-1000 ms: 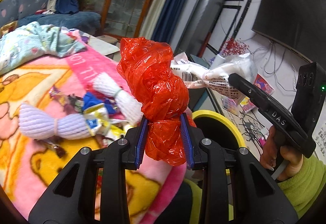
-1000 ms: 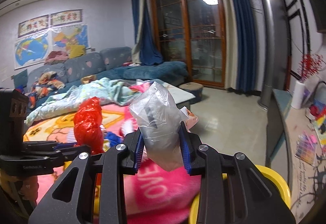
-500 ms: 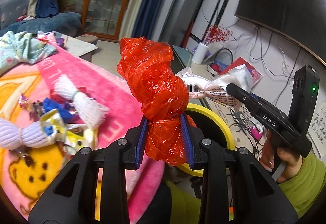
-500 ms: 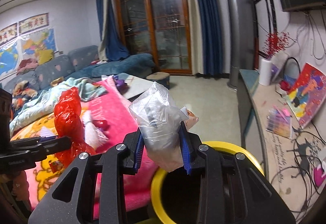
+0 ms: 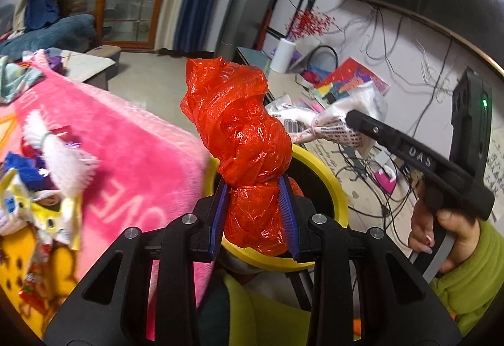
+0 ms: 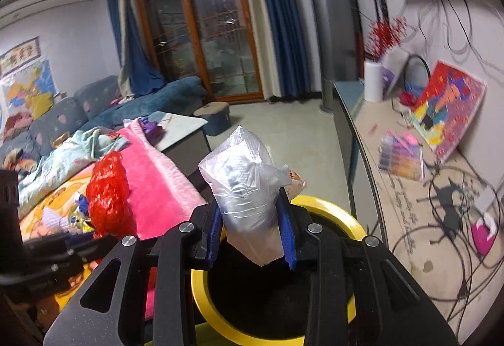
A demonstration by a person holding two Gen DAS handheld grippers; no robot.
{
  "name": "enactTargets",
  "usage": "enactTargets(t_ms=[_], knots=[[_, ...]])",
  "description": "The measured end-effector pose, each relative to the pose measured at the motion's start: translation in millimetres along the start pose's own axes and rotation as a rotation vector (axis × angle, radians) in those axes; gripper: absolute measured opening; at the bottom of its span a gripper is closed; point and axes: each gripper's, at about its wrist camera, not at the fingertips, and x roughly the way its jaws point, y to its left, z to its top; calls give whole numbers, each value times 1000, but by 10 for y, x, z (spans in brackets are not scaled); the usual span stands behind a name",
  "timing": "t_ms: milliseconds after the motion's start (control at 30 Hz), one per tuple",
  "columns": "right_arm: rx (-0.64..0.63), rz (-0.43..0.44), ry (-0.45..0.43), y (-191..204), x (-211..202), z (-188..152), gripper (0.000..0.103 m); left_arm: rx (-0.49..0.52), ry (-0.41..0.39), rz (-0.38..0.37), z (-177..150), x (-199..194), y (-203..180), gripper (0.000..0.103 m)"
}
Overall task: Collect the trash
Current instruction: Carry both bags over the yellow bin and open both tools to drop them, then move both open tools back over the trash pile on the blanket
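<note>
Two grippers are clamping trash: left gripper (image 5: 254, 213) squeezing a red bag (image 5: 242, 138), right gripper (image 6: 252, 235) a clear bag (image 6: 245, 185), yellow-rimmed bin (image 6: 334, 210) below both jaws; wrappers (image 5: 41, 194) are waiting left.

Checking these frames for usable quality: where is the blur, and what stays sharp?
Left wrist view: the pink blanket and wrappers smear, while the red bag stays crisp. Right wrist view: the wall cables streak, while the clear bag stays sharp.

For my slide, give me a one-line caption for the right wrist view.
Right claw grips a clear plastic bag above the yellow-rimmed bin, pink blanket alongside.
</note>
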Motion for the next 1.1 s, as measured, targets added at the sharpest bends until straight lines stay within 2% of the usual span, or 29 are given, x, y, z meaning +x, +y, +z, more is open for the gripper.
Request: enactTargets(t_ms=[233, 333, 367, 433, 467, 500, 567, 600, 667, 900, 1100], knots=[[64, -34, 73, -172, 123, -33, 32, 40, 54, -14, -36, 306, -163, 25], [99, -28, 88, -242, 159, -50, 36, 62, 68, -12, -18, 436, -220, 25], [109, -33, 92, -262, 169, -56, 41, 68, 75, -9, -8, 490, -242, 25], [128, -30, 101, -300, 186, -61, 46, 59, 88, -2, -4, 571, -237, 38], [140, -28, 104, -324, 194, -66, 51, 49, 87, 2, -10, 583, -218, 56], [143, -34, 104, -334, 197, -69, 55, 39, 83, 2, -20, 587, -194, 66], [139, -47, 96, -331, 191, -66, 56, 31, 76, 7, -39, 561, -151, 72], [133, -53, 90, -328, 188, -60, 58, 29, 71, 16, -41, 546, -132, 83], [124, -62, 72, -310, 171, -52, 62, 13, 50, 25, -47, 469, -67, 92], [60, -58, 2, -92, 55, -30, 67, -33, -13, 69, -31, 203, 83, 92], [-21, -12, -53, 245, -53, -37, 71, -52, -89, 123, 8, -61, 184, 92]])
